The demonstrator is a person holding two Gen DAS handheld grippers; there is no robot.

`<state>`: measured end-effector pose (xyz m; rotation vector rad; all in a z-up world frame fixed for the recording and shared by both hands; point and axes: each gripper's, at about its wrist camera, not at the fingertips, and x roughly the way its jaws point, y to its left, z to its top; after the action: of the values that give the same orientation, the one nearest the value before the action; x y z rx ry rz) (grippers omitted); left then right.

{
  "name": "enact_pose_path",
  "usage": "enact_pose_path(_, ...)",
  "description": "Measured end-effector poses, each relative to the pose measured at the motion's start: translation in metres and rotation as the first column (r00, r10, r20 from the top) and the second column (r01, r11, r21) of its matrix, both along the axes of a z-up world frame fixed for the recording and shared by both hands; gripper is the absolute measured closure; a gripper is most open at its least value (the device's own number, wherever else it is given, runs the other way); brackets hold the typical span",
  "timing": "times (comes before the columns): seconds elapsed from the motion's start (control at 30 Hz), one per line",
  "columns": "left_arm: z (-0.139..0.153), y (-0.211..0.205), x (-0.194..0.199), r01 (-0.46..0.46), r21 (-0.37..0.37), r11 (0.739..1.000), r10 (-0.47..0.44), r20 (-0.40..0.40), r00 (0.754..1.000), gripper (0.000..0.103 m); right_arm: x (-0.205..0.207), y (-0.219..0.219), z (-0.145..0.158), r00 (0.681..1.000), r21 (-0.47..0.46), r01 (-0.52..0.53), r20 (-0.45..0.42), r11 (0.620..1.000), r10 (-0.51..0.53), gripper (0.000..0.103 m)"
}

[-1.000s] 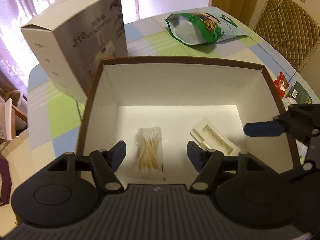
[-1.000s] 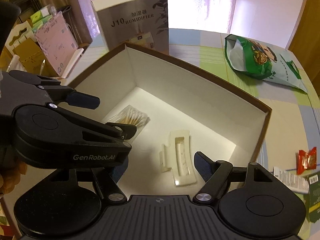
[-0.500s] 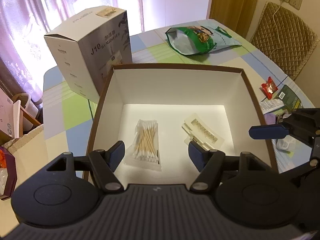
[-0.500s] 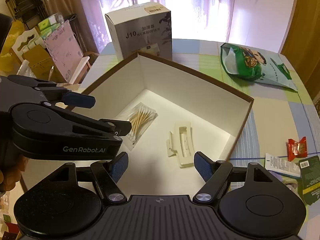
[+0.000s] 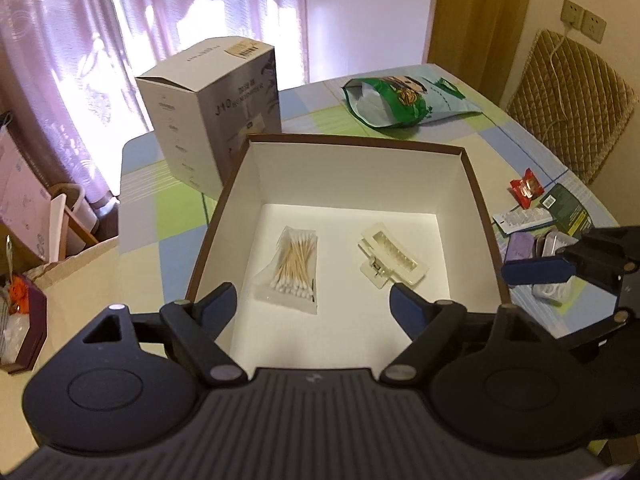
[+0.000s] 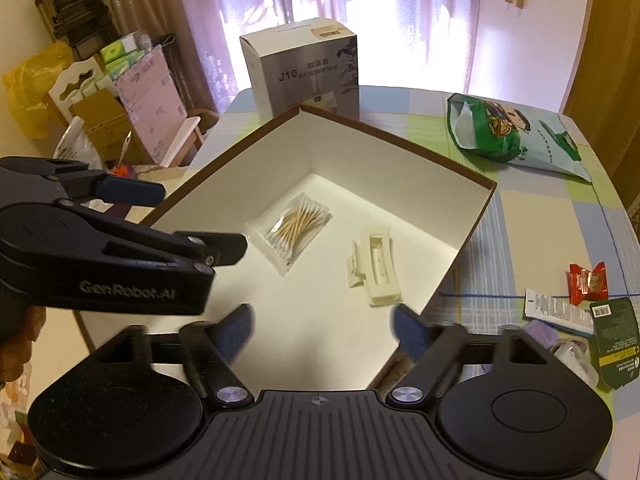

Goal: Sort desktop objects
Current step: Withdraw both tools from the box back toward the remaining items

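Note:
A brown-rimmed white box lies open on the table. Inside it lie a bag of cotton swabs and a cream hair clip. My left gripper is open and empty, held above the box's near edge; it also shows at the left of the right wrist view. My right gripper is open and empty above the box's near corner; one of its fingers shows at the right of the left wrist view.
A grey humidifier carton stands behind the box. A green snack bag lies at the far side. Right of the box lie a red candy, sachets, a dark green packet and a purple item.
Both grippers have pulled back and up from the box, so more of the table shows. The swabs and hair clip stay in the box.

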<state>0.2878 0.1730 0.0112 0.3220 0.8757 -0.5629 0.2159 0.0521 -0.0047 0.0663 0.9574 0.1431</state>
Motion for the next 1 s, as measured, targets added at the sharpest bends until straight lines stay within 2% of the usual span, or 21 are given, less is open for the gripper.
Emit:
enact_pose_path(0.03,0.002,0.002,-0.003,-0.012,-0.002,1.000,0.012,0.004,1.000,0.017,-0.004,0.001,0.002,1.000,-0.003,-0.007,0.017,1.000,0.007,0.000)
enact_pose_path(0.1,0.007,0.005,-0.010,-0.033,-0.006,0.999,0.033,0.015,0.999,0.015,-0.011,0.002,0.006,0.999,-0.008,-0.029,0.040,1.000,0.030,0.000)
enact_pose_path(0.4,0.019,0.015,-0.040,-0.086,0.007,0.996,0.085,0.038,0.996,0.005,-0.031,0.002,0.009,0.997,-0.015,-0.077,0.021,0.997,0.077,0.000)
enact_pose_path(1.0,0.025,0.017,-0.095,-0.198,0.028,0.980,0.197,0.027,0.980,0.003,-0.067,-0.020,0.012,0.984,0.002,-0.176,0.005,0.984,0.176,0.000)
